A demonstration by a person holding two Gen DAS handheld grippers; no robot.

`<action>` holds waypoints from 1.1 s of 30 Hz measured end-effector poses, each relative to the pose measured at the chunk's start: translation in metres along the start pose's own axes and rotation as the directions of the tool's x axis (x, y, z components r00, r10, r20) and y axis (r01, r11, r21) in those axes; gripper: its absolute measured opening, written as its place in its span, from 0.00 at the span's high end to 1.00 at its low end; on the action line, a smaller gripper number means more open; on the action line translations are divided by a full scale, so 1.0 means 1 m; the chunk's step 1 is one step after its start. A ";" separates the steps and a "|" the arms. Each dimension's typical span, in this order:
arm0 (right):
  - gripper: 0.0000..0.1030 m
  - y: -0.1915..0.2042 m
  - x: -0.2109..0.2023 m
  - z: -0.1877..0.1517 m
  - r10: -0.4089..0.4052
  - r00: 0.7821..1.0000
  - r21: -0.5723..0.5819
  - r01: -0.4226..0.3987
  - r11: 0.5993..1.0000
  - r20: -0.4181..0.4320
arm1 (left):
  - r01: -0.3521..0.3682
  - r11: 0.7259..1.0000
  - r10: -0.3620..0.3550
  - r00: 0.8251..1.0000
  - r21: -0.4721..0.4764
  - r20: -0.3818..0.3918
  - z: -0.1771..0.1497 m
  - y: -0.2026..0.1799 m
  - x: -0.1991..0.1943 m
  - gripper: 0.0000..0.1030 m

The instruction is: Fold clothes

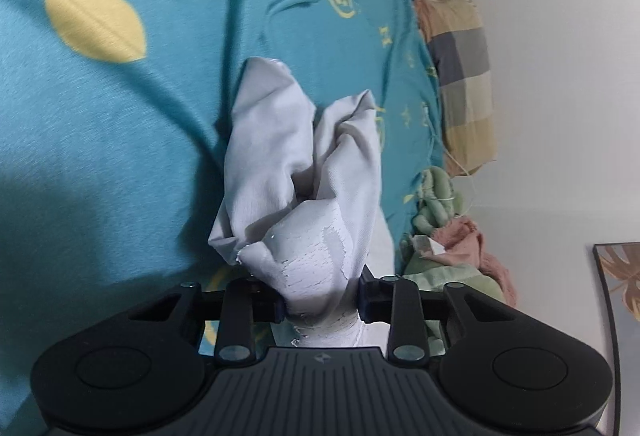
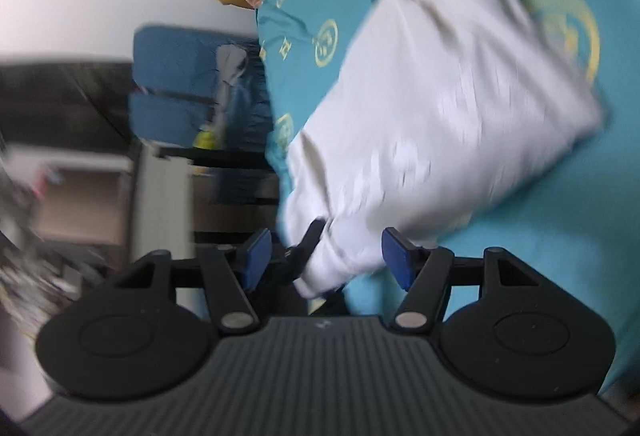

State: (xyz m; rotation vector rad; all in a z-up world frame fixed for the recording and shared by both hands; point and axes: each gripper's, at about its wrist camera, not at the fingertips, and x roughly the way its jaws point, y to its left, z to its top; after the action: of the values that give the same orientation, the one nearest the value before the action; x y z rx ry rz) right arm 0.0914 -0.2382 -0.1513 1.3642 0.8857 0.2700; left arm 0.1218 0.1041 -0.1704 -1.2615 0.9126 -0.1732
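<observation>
The left claw (image 1: 322, 304) is clamped on a bunched corner of the white cloth (image 1: 304, 164) over the teal bed (image 1: 100, 156). The right claw (image 2: 324, 256) stands apart. One-sided grip may let the cloth twist and crease.

Clothes pile (image 1: 448, 236) beside white garment (image 1: 304, 172)
</observation>
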 end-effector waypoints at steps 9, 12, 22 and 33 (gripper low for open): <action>0.38 -0.050 0.025 -0.003 0.048 0.999 0.306 -0.038 0.951 -0.024 | 0.025 1.000 -0.025 1.000 0.007 -0.002 -0.002 -0.004 -0.002 0.70; 0.38 -0.059 0.023 0.000 0.005 0.999 0.335 -0.016 0.942 0.034 | 0.026 1.000 -0.026 1.000 0.003 -0.005 -0.002 -0.002 -0.003 0.70; 0.47 -0.065 -0.012 0.007 -0.145 0.950 0.345 0.042 0.938 0.278 | 0.017 1.000 -0.017 1.000 -0.010 -0.009 0.002 0.008 -0.009 0.70; 0.76 -0.034 -0.036 -0.001 -0.075 0.936 0.223 -0.003 0.975 0.344 | 0.102 0.995 -0.102 0.995 -0.021 -0.003 -0.001 -0.011 -0.028 0.73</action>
State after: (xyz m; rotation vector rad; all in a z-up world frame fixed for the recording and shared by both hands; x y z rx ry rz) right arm 0.0561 -0.2688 -0.1688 1.5405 0.6519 -0.1055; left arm 0.1070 0.1157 -0.1466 -1.3283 0.8561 -0.2473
